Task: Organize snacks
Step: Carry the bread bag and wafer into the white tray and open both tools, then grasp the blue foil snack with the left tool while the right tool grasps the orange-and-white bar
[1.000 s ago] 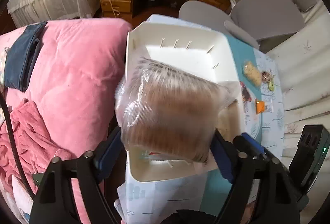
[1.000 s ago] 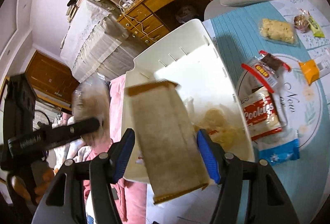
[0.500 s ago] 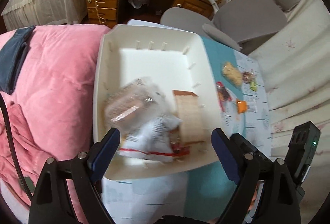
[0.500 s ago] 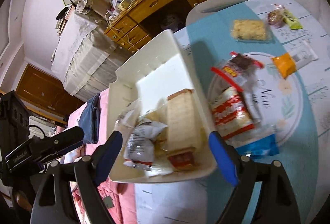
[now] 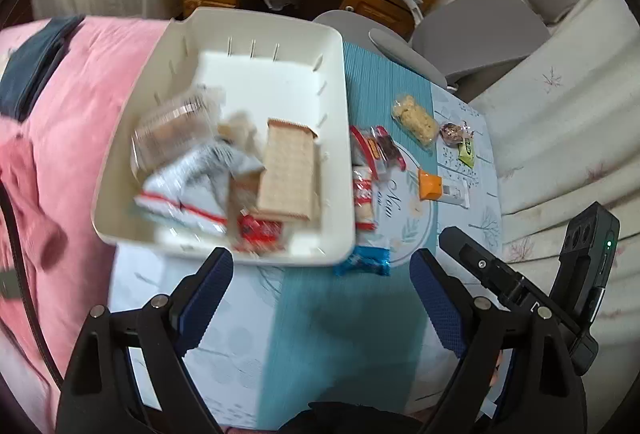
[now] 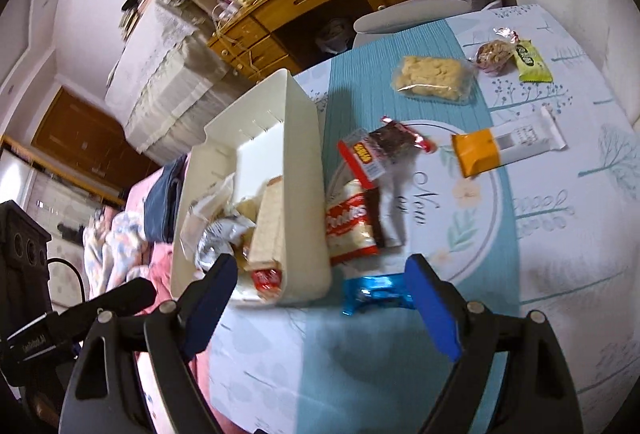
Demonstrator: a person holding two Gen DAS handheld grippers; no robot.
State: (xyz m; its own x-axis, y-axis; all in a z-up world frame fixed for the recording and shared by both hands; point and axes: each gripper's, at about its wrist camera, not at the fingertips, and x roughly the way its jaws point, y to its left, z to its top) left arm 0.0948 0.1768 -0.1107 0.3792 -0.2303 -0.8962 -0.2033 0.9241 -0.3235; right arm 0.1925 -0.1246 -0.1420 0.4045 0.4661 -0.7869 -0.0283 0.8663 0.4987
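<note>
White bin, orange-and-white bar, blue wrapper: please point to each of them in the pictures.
white bin (image 5: 340, 138): left wrist view, on its right wall.
orange-and-white bar (image 6: 476, 151): right wrist view, on its orange end.
blue wrapper (image 6: 376, 292): right wrist view, on its crinkled middle.

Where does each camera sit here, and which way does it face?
Left wrist: on the left tool, looking down at the white bin; its open blue fingers and the other tool show.
Right wrist: on the right tool, facing the blue packet; open fingers show.
Shared: bin, cracker pack, table snacks.
</note>
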